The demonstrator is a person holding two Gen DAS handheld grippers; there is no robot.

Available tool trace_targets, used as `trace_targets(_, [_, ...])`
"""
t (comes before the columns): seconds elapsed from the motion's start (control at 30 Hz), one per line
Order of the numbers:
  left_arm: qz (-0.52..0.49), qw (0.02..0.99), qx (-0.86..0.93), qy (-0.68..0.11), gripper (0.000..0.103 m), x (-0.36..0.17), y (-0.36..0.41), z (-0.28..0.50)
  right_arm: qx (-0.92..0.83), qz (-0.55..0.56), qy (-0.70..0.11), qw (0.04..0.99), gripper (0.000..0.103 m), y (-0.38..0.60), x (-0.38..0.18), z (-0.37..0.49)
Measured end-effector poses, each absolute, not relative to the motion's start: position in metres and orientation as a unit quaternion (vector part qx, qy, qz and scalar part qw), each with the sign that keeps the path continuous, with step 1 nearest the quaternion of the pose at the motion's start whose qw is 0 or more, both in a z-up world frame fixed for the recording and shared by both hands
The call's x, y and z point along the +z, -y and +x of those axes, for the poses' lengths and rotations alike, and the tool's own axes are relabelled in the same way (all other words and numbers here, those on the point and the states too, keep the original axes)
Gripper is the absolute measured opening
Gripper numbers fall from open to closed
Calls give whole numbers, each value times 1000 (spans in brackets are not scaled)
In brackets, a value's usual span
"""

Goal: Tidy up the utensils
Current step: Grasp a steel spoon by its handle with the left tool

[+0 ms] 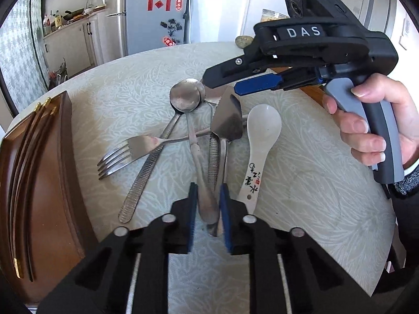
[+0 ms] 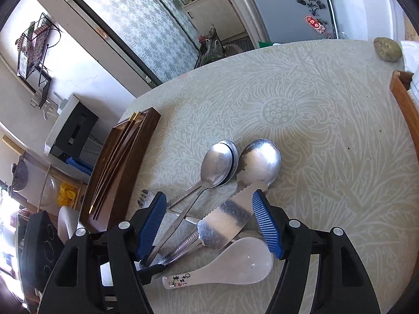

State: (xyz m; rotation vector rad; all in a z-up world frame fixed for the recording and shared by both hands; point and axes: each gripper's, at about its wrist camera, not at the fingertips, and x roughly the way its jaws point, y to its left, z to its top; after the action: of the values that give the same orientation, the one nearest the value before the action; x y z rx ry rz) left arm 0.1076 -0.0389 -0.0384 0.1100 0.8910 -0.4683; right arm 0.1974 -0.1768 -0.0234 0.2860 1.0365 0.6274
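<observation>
A heap of steel utensils lies on the patterned tablecloth: two nested spoons [image 1: 184,96], a fork [image 1: 117,159] and a serrated cake server [image 1: 227,120]. A white ceramic spoon [image 1: 262,125] with painted characters lies beside them. My left gripper [image 1: 208,209] is shut on the near end of a steel spoon handle [image 1: 207,206]; the server's handle end sits between the pads too. My right gripper [image 2: 209,225] hangs open low over the server blade [image 2: 227,219], its blue pads [image 2: 267,225] on either side without touching. The left wrist view shows a hand holding the right gripper [image 1: 222,86].
A dark wooden tray [image 1: 52,183] holding chopsticks [image 1: 23,157] stands along the table's left edge, also visible as the tray [image 2: 125,157]. A potato-like lump [image 2: 387,49] sits at the far edge. A wooden board edge [image 2: 403,99] borders the right side.
</observation>
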Motion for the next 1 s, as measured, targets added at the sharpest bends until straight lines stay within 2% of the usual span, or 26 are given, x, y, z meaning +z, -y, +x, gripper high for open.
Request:
trace_targets(0.17, [62,877,-221,-423,15,-39,38,102,303,172,-485,802,66,173,-26,207])
trace_targets(0.43, [14,882,-232,-409,15,-29,21,100,270,165,-505,803,57,165,-41,214])
trace_targets(0.57, [-8,876,-246,-414,15,-30,18,97,258,165,-507,806,46,164,-46,218])
trace_targets(0.73, [-49,868,-276,-411,15,-31,13,95,248,164,-509,808,37,166,-47,218])
trace_targets(0.8, [-49,868,-276,-411,15,-32,14,95,241,162,-509,810,21,169,-49,218])
trace_targets(0.87, [-37,871,-270,-409,15,-32,17,94,236,162,-508,812,11,173,-50,217])
trace_targets(1.0, [-28,872,-269,-407,15,-31,18,90,235,152,-501,819,6,176,-47,213])
